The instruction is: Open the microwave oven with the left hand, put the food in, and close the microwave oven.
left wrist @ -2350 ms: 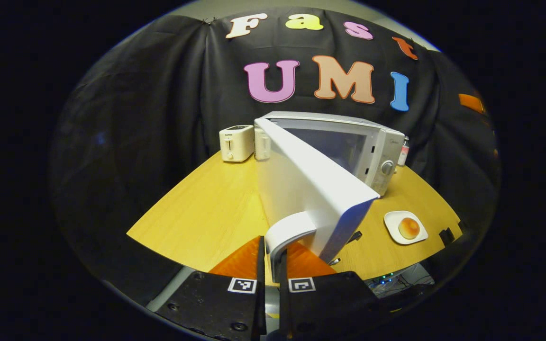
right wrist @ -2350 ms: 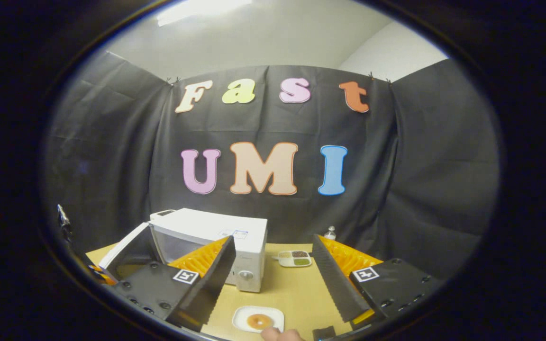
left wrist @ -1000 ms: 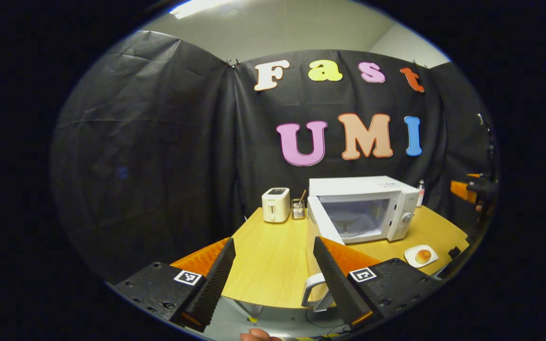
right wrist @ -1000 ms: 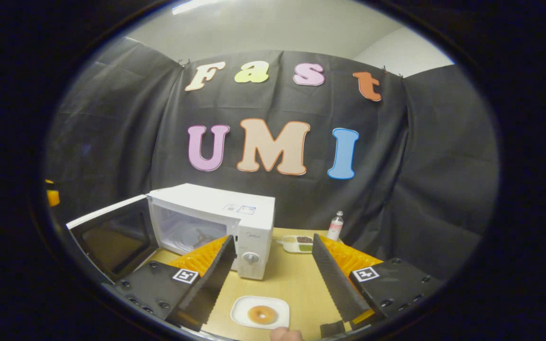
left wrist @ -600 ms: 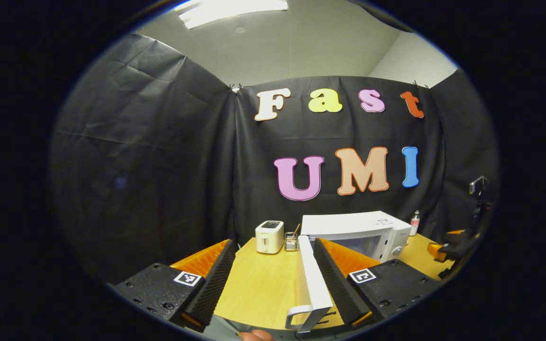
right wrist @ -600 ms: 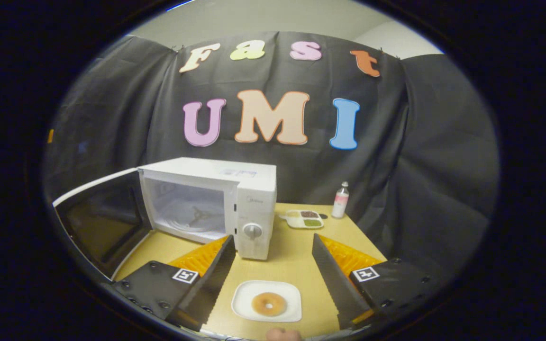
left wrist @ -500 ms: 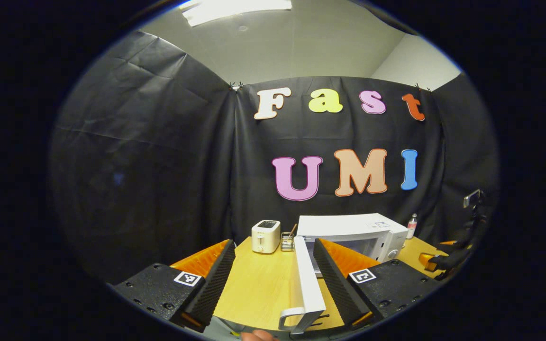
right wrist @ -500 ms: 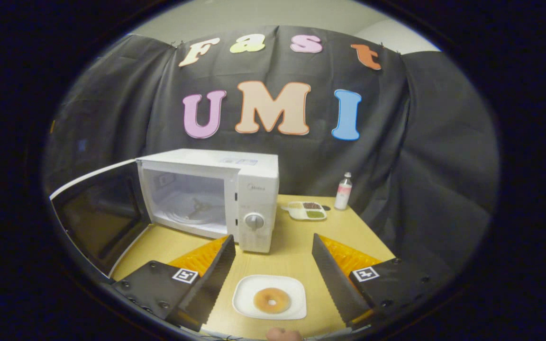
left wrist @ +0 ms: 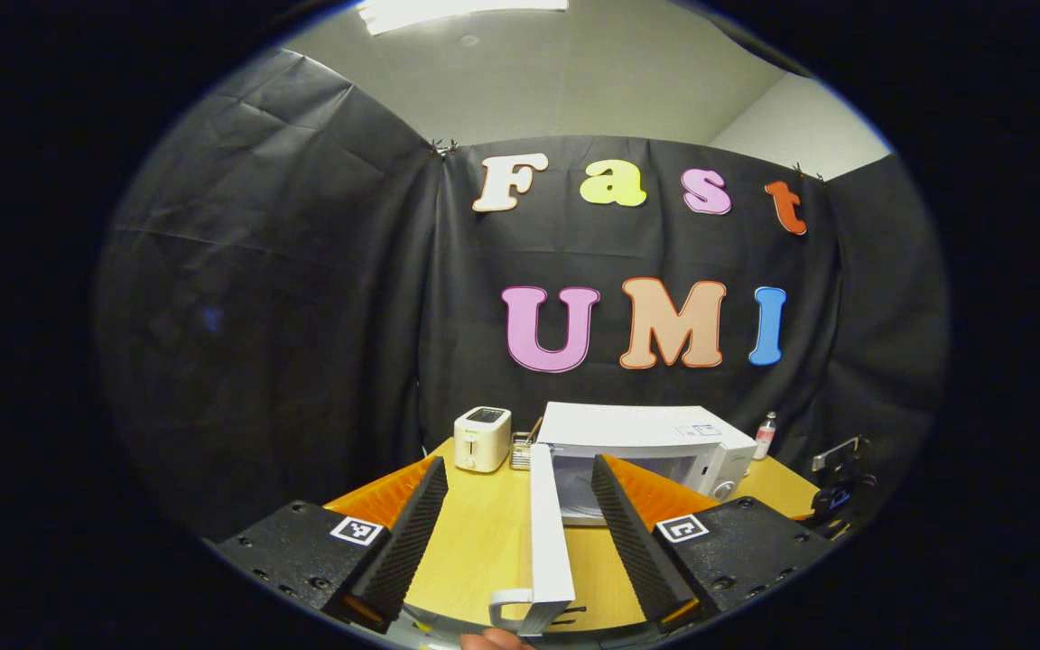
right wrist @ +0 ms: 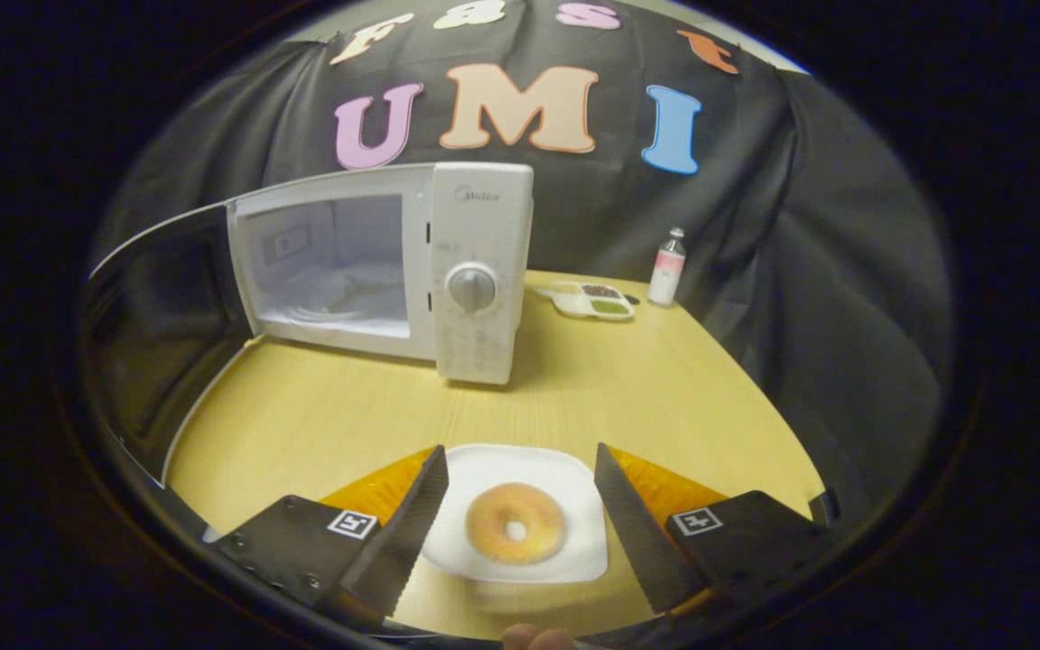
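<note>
On the wooden table [right wrist: 321,406], a white microwave [right wrist: 394,266] stands with its door [right wrist: 145,316] swung wide open.

Right gripper [right wrist: 520,506] hovers with fingers spread on either side of a white plate [right wrist: 538,560] carrying a ring-shaped bun [right wrist: 515,524], touching neither. Left gripper [left wrist: 515,515] is held back, fingers apart and empty, the door's edge [left wrist: 547,542] between them. A toaster [left wrist: 482,438] stands behind.
</note>
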The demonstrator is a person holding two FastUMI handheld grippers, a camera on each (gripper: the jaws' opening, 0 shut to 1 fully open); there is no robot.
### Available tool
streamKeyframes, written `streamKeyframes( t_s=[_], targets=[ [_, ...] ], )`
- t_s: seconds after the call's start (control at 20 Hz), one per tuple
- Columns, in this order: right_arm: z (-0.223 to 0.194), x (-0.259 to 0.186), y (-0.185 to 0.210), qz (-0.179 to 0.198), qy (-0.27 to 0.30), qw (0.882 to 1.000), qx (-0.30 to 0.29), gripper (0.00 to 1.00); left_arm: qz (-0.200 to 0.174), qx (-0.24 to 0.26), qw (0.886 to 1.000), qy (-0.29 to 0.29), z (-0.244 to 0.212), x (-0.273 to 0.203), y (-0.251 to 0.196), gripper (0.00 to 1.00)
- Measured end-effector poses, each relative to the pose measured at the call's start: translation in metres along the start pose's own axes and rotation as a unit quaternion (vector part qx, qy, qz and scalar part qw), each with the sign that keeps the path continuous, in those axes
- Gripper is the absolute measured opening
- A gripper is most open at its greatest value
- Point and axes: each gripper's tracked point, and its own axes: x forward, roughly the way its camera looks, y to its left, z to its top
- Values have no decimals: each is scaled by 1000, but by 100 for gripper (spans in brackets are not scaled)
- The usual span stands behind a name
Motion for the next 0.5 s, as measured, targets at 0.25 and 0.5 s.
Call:
streamKeyframes(
  t_s=[0.25, 0.5],
  targets=[
    [-34, 15, -1, 5, 48, 999, -20, 100, 4, -6, 1000, 2, 0, 4, 0, 94],
    [-56, 19, 3, 11, 79, 997, -18, 99, 10, -8, 1000, 10, -7, 1, 1, 95]
  ],
)
